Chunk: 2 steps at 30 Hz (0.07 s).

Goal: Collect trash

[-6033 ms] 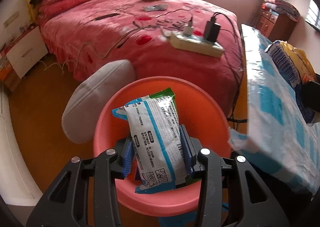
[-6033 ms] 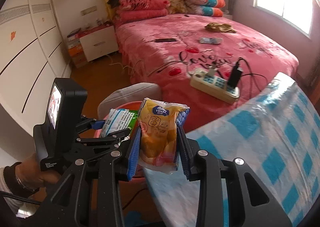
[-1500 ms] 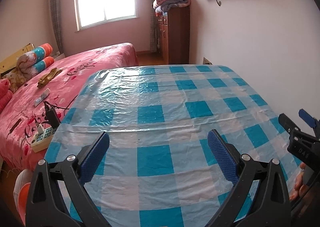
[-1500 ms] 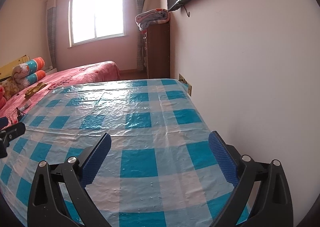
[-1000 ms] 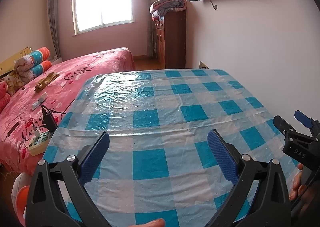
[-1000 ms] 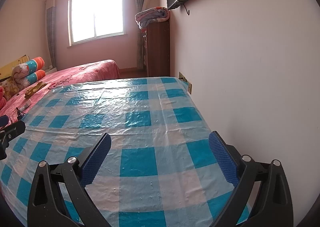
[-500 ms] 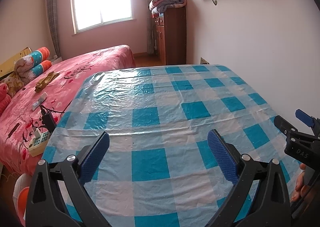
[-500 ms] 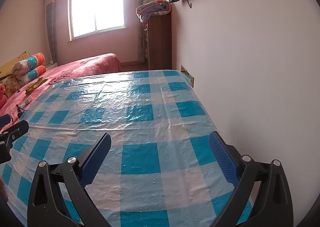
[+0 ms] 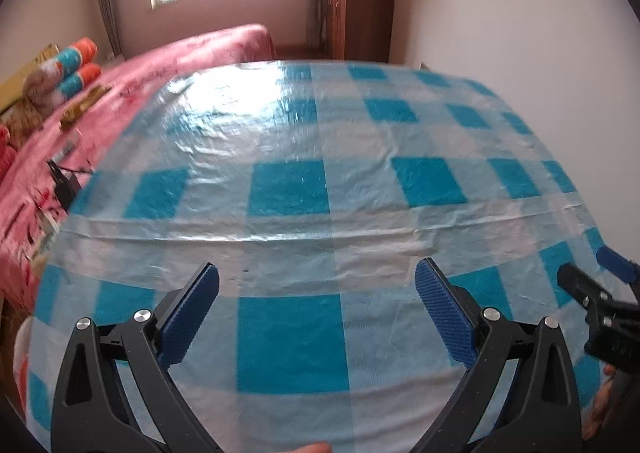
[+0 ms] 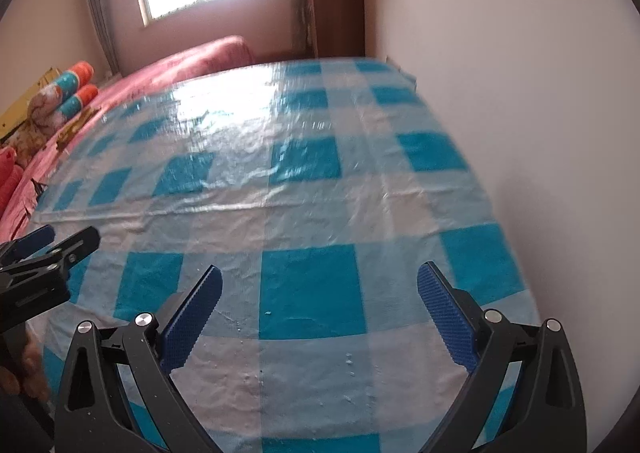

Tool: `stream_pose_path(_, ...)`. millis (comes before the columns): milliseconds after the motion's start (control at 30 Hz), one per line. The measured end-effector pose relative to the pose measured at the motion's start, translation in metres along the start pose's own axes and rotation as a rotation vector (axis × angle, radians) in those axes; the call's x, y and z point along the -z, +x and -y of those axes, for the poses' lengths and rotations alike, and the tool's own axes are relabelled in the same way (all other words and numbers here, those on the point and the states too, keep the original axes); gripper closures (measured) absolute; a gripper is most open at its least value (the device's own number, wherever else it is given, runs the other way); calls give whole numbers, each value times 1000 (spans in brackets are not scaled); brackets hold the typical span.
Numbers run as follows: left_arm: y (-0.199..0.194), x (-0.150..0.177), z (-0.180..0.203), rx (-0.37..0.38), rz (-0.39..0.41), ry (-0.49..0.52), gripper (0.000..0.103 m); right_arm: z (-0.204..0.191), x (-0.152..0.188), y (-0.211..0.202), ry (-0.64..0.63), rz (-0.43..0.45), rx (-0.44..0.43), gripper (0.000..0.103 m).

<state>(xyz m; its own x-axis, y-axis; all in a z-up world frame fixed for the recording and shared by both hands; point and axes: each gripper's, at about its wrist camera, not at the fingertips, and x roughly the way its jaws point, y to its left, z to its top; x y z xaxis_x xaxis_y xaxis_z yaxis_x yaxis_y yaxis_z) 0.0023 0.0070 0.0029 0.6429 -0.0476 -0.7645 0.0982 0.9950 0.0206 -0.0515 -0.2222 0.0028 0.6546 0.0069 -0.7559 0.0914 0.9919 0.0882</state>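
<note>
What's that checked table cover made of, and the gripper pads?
Table cover: looks like thin glossy plastic sheet, with window glare and fine wrinkles. Left gripper pads: blue, matte, finely ribbed, probably rubber. Right gripper looks the same.

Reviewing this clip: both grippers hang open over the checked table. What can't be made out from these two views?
- Orange bin: left wrist view, a sliver past the blue-and-white checked plastic tablecloth; contents hidden.
- Small items on the pink bedspread: motion-blurred.
- Near table edge: hidden behind the left gripper and the right gripper.
- White specks: too small to identify.
</note>
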Motion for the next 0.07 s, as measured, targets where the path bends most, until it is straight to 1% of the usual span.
stream_pose_path(67,13,-2,1,7,-52,-3,4,-3,-1,7,-3,-32,1,6)
